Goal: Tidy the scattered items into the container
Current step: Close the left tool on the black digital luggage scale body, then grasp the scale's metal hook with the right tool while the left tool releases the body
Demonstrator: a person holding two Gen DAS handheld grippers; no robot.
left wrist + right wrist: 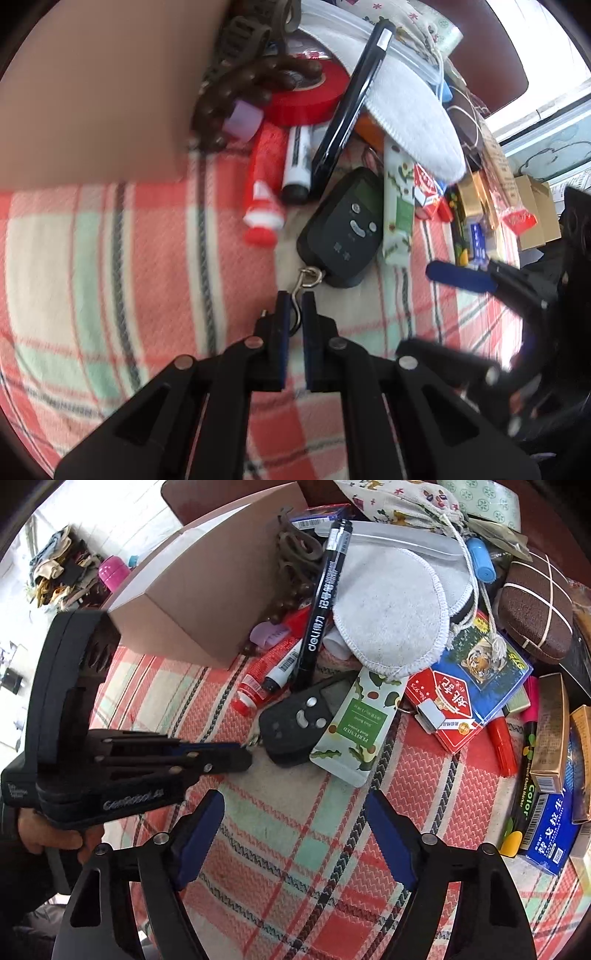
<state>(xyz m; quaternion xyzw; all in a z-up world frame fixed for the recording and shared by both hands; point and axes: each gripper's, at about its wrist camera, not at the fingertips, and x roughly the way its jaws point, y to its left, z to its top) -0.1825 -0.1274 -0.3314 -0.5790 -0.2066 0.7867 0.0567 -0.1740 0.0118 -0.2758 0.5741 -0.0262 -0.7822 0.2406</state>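
Your left gripper (294, 301) has pinched shut on the metal hook (301, 291) of the black hand scale (341, 229); the scale body lies just past the tips at one o'clock in the left wrist view, on the plaid cloth (110, 258); your right gripper (295, 830) stands wide, holding nothing, over bare cloth. Judge the scale a hard plastic shell, fairly light, rigid; the hook is thin, smooth wire on a swivel, so the body will likely dangle and swing once lifted, and the wire may slip or twist between the pads; a hold across the body's narrower waist would be steadier. The green hand-cream tube (354, 723) overlaps the scale at three o'clock and may drag along. The cardboard box (192, 590), open, stands at eleven o'clock in the right wrist view, close by; the cloth is woven, soft, liable to rucking; clutter crowds twelve to three o'clock; the room beyond is bright and blurred.
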